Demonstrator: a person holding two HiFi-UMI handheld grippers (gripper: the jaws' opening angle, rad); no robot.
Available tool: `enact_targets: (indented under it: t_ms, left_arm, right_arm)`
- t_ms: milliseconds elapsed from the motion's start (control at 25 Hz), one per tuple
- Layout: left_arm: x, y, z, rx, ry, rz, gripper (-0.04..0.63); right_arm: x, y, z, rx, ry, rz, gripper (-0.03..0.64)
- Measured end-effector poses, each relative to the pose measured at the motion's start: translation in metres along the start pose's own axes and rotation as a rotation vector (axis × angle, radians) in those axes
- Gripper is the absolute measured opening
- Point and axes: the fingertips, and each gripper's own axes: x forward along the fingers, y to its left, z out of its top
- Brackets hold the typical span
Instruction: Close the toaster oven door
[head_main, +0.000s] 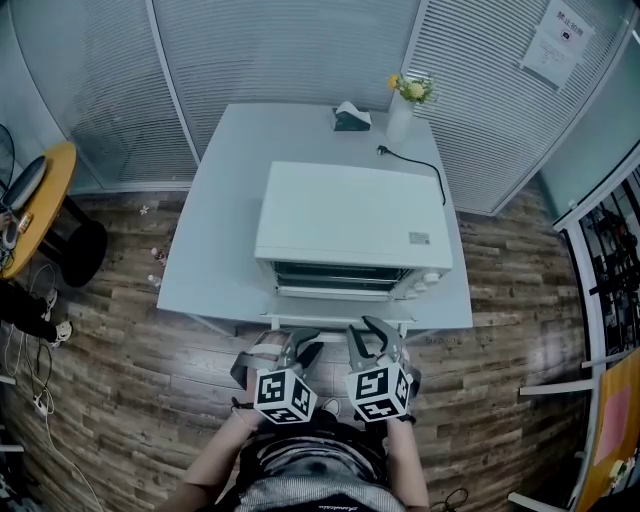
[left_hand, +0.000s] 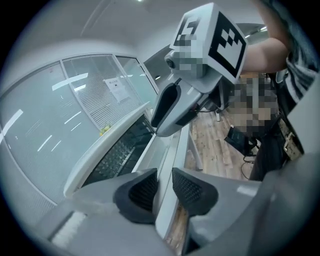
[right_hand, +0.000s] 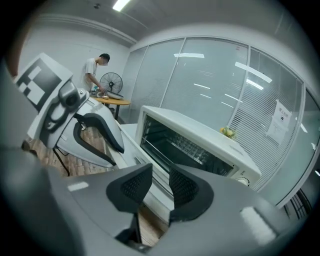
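A white toaster oven (head_main: 350, 215) stands on a pale table (head_main: 215, 230), its door (head_main: 340, 322) folded down flat over the table's front edge. The dark cavity with its rack (right_hand: 175, 145) is open to view. Both grippers hang just in front of the door's outer rim. My left gripper (head_main: 303, 350) (left_hand: 164, 187) has a narrow gap between its pads; the door's white rim (left_hand: 172, 145) runs along that gap, and no pad visibly presses on it. My right gripper (head_main: 368, 335) (right_hand: 161, 182) is open beside it, empty, with the door rim just beyond its tips.
A tissue box (head_main: 351, 117), a vase of flowers (head_main: 405, 105) and the oven's black cord (head_main: 418, 165) are at the table's back. A round yellow side table (head_main: 40, 195) stands at left, shelving (head_main: 610, 260) at right. A person (right_hand: 95, 70) and a fan (right_hand: 111, 82) are far behind.
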Motion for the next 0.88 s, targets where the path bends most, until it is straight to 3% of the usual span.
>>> enact_targets:
  t_ms: [240,440,880]
  left_arm:
    - [0.002,0.023,0.007,0.014,-0.018,0.029,0.107]
    - [0.004,0.033,0.011,0.017,-0.026,0.032,0.106]
    - [0.012,0.062,0.018,0.025,-0.041,0.051,0.107]
  right_arm:
    - [-0.003,0.013,-0.002,-0.043,0.035,0.076,0.124]
    - [0.006,0.008,-0.007,-0.140,0.082,0.051,0.138]
    - [0.020,-0.013,0.011,-0.136,0.043,0.019,0.140]
